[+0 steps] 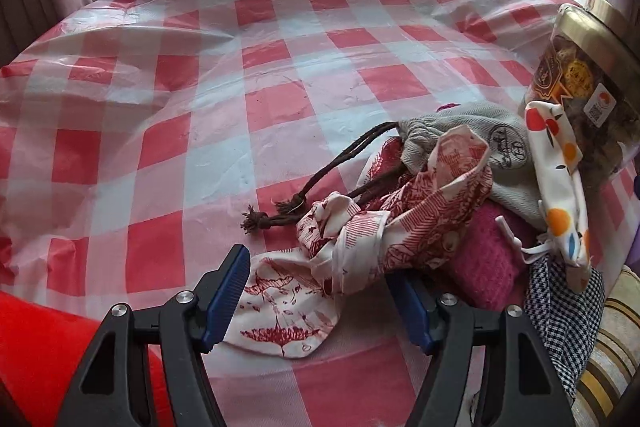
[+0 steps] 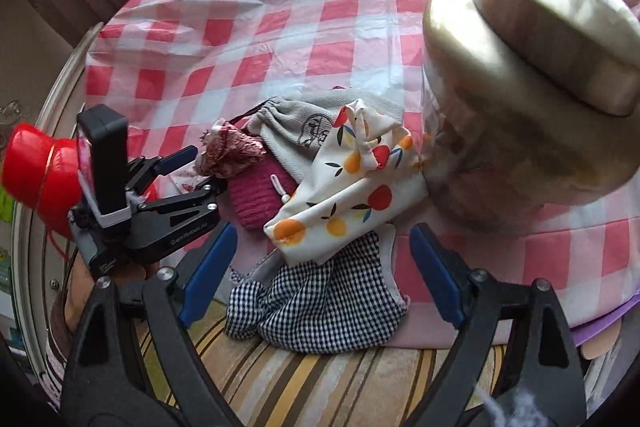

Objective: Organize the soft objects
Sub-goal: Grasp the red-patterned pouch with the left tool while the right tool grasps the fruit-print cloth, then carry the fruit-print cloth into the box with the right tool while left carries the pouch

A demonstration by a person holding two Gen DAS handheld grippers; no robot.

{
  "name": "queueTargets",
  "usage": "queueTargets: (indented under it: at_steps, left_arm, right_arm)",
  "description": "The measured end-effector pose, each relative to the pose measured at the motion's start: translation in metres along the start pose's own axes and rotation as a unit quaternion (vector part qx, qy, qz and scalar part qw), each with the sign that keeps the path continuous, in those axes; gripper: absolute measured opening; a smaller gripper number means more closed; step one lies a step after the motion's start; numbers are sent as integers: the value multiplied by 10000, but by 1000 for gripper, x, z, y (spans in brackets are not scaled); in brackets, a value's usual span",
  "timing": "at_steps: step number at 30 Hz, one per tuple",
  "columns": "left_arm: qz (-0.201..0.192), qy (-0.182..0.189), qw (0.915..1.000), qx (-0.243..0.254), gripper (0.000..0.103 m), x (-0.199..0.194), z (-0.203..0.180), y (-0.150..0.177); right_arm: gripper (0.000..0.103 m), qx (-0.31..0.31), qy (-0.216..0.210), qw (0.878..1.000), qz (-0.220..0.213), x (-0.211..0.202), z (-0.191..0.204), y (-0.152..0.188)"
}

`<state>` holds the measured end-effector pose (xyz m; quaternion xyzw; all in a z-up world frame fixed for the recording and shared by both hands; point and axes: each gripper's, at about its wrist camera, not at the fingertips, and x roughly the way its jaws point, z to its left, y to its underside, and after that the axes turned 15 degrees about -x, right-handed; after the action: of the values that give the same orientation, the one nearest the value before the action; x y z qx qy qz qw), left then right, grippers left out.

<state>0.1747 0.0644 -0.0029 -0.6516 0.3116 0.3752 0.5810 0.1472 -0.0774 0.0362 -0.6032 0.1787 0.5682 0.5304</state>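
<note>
A pile of soft pouches lies on the checked tablecloth (image 1: 280, 67). A red-and-white printed cloth bag (image 1: 360, 235) lies between the open fingers of my left gripper (image 1: 320, 291); it also shows in the right wrist view (image 2: 232, 147). Behind it are a grey drawstring bag (image 1: 472, 143) with brown cords (image 1: 288, 207), a pink knitted piece (image 1: 484, 259) and a white fruit-print pouch (image 1: 556, 187). A black-and-white checked cloth (image 2: 320, 303) hangs over the table edge between the open fingers of my right gripper (image 2: 324, 275), below the fruit-print pouch (image 2: 352, 195).
A large clear jar with a gold lid (image 2: 532, 75) stands at the right of the pile, close to the fruit-print pouch. A red object (image 2: 36, 167) sits at the left beyond the table. A striped cushion (image 2: 320, 379) lies below the table edge.
</note>
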Motion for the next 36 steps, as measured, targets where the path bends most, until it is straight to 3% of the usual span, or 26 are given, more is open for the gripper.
queueTargets:
  at_steps: [1,2,7,9,11,17,24,36]
  left_arm:
    - [6,83,10000,-36,36,2,2,-1]
    - [36,200,9998,-74,31,3,3,-1]
    - [-236,493,9984,-159,22,-9,7,1]
    - [-371,541,9975,-262,21,-17,11,1]
    - [-481,646,9959,-413,21,-25,16,1]
    - [-736,747,9936,-420,21,-47,11,7]
    - [-838,875,9912,-536,21,-67,7,16]
    - [-1064,1106,9871,-463,21,-112,-23,31]
  right_arm:
    - [90,87,73,9999,30,7,-2,-2]
    - [90,168,147,9997,22,12,-4,-3]
    - [87,400,401,9984,74,35,-14,-3]
    - [56,352,400,9986,34,37,-14,-2]
    - [41,289,412,9987,-50,33,-14,0]
    - [19,109,285,9993,-228,14,-10,10]
    - [12,90,10,9979,-635,-24,-11,30]
    - [12,335,-71,9894,-1410,-126,-43,87]
